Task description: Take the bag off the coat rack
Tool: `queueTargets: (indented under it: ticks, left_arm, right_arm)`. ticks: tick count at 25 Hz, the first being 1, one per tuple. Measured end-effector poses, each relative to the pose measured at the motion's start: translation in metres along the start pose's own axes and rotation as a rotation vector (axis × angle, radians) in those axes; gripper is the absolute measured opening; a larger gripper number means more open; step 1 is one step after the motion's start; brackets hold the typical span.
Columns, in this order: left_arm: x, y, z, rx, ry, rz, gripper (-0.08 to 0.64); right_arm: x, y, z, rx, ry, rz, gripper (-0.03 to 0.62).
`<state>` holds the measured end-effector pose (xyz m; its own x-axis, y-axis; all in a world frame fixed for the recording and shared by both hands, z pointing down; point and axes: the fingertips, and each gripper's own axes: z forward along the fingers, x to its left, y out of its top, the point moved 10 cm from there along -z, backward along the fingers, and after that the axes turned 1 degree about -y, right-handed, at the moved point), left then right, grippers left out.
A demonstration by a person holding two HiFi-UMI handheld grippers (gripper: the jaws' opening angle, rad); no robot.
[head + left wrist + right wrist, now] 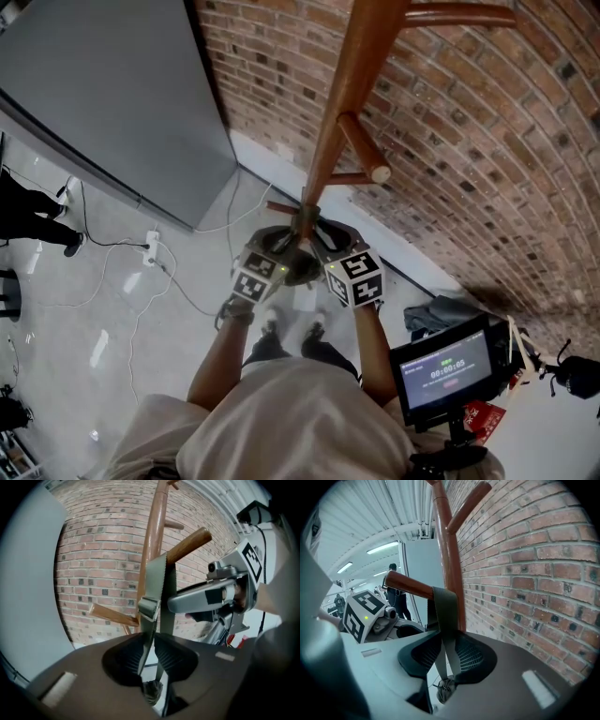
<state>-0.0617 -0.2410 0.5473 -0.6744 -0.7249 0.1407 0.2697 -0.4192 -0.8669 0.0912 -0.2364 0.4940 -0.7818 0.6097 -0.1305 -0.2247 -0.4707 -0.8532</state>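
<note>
An olive bag strap (157,581) hangs over a wooden peg (187,545) of the coat rack (342,103), which stands against the brick wall. In the left gripper view the strap, with its metal buckle (149,607), runs down between the pads of my left gripper (149,660), which is shut on it. My right gripper (443,660) grips the same strap (443,606) just below the peg (408,584), two bands of it between its pads. In the head view both grippers (286,246) (323,242) meet at the strap (306,220) beside the pole. The bag itself is mostly hidden below the jaws.
A brick wall (487,159) runs right behind the rack. Other pegs (366,150) stick out above my hands. A grey panel (103,94) stands at the left, with cables and a power strip (150,248) on the floor. A screen on a stand (445,370) is at my right.
</note>
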Motion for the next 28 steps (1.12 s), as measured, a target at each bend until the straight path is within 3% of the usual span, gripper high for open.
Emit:
queueTargets:
  ticks: [4,8,17,28]
  left_arm:
    - [0.000,0.000,-0.001,0.005,-0.001,-0.005,0.055]
    - [0.000,0.001,-0.002,0.015,-0.003,0.006,0.021]
    - [-0.005,-0.001,-0.016,0.031,-0.017,-0.049,0.015]
    - [-0.018,0.004,-0.034,0.026,-0.015,-0.035,0.014]
  right_arm:
    - [0.002,0.000,-0.002,-0.001,-0.017,-0.005,0.052]
    - [-0.002,0.001,-0.005,0.010,-0.004,0.057,0.009]
    - [-0.003,0.005,-0.019,0.029,0.032,0.095,0.008]
    - [0.006,0.012,-0.039,0.017,0.062,0.088,0.008]
